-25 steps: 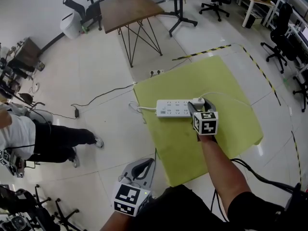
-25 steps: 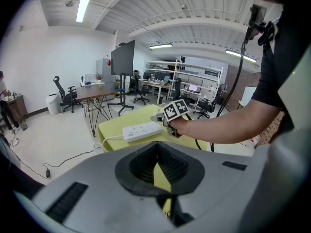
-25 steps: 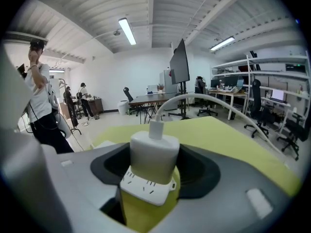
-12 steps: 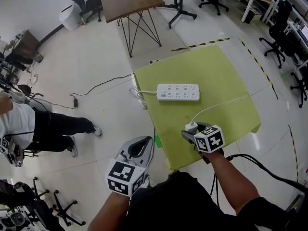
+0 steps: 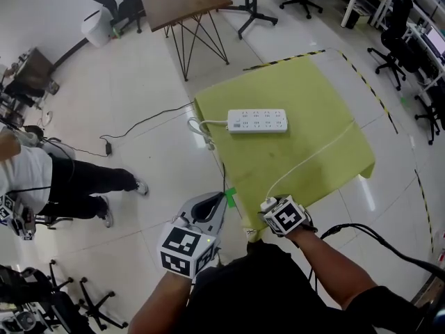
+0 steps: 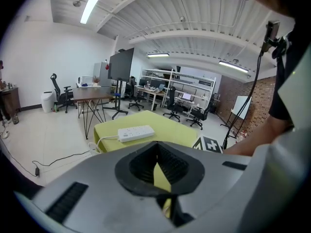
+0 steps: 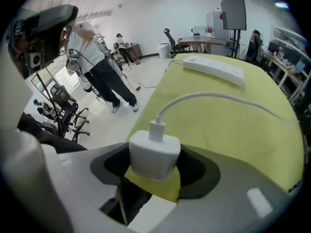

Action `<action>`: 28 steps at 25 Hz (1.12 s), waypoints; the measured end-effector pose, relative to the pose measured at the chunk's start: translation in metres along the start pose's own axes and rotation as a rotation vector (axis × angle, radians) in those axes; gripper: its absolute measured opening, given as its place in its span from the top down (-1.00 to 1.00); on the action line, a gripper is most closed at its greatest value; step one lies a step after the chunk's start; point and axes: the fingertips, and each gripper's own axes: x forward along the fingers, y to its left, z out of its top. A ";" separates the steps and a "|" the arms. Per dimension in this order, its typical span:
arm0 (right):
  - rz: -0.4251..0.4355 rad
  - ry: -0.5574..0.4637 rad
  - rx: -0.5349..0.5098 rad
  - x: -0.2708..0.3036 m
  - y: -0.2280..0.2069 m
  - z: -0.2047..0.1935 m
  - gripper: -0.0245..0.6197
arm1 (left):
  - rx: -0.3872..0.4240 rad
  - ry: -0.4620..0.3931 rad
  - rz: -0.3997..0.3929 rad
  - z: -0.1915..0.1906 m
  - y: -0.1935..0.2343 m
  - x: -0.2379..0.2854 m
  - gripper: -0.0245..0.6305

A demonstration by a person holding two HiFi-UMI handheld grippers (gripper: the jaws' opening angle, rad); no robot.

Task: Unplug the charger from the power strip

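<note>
The white power strip [image 5: 257, 121] lies at the far left of the yellow-green table [image 5: 313, 89], and none of its sockets holds a plug. My right gripper [image 5: 272, 211] hangs at the table's near edge, shut on the white charger [image 5: 268, 204]. In the right gripper view the charger [image 7: 154, 154] sits between the jaws, with its white cable [image 7: 218, 98] curving off over the cloth toward the strip [image 7: 214, 68]. My left gripper [image 5: 212, 204] hovers off the table's near left corner with its tips together and nothing held. The strip [image 6: 136, 132] lies far ahead of it.
The strip's own cord [image 5: 201, 131] hangs coiled over the table's left edge. A black cable [image 5: 139, 134] runs over the floor. A person [image 5: 42, 186] stands at the left. A brown table [image 5: 184, 9] and office chairs [image 5: 403, 26] stand farther off.
My right gripper has pulled the charger away from the power strip and carried it back to the table's near edge, with the cable trailing. The left gripper has shifted slightly.
</note>
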 end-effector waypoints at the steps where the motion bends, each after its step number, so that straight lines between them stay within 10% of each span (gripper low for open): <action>1: -0.010 0.001 0.004 0.003 -0.001 -0.002 0.03 | -0.003 0.000 0.002 -0.002 0.000 -0.004 0.91; 23: -0.222 -0.153 0.080 -0.013 -0.015 0.002 -0.17 | -0.010 -0.058 0.044 -0.034 0.002 -0.100 0.91; 28: -0.220 -0.377 0.116 -0.082 0.027 0.019 -0.10 | 0.028 -0.077 0.007 -0.041 -0.015 -0.121 0.91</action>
